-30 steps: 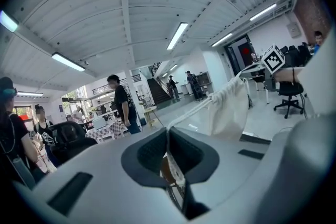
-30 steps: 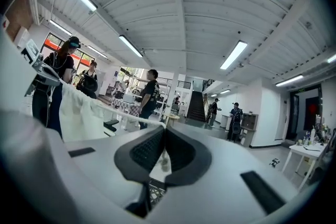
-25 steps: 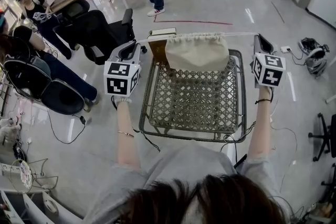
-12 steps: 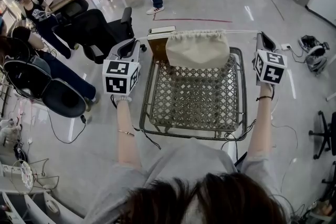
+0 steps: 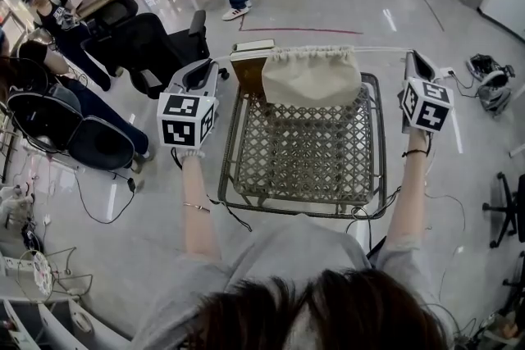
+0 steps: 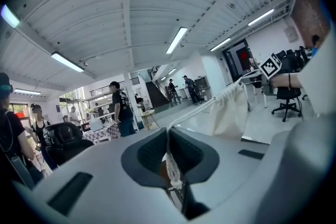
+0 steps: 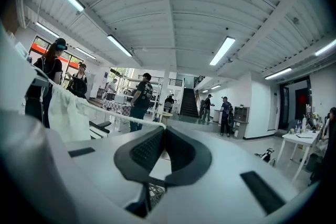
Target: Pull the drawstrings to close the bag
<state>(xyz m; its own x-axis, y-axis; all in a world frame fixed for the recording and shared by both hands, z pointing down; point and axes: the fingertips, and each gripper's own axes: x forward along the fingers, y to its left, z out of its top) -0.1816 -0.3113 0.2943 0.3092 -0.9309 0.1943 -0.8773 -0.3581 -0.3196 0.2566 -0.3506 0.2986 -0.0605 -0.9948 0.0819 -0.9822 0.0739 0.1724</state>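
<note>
A cream cloth bag (image 5: 312, 78) hangs over a woven seat, its gathered mouth on top. One white drawstring (image 5: 238, 56) runs taut to the left and another (image 5: 381, 51) to the right. My left gripper (image 5: 215, 68) is shut on the left cord; in the left gripper view its frayed end (image 6: 172, 171) sticks out between the closed jaws (image 6: 168, 139), and the bag (image 6: 231, 110) hangs beyond. My right gripper (image 5: 411, 56) is shut on the right cord (image 7: 105, 115), which enters the closed jaws (image 7: 164, 136) from the bag (image 7: 65, 113) at the left.
The lattice seat with a metal frame (image 5: 303, 152) lies below the bag, and a brown box (image 5: 248, 65) stands at its far left corner. Black office chairs (image 5: 156, 45) and seated people are on the left. Cables trail over the floor (image 5: 115, 201).
Both grippers have drawn slightly further apart, the right one more. The bag has shifted a little up and to the right, with the cords still taut.
</note>
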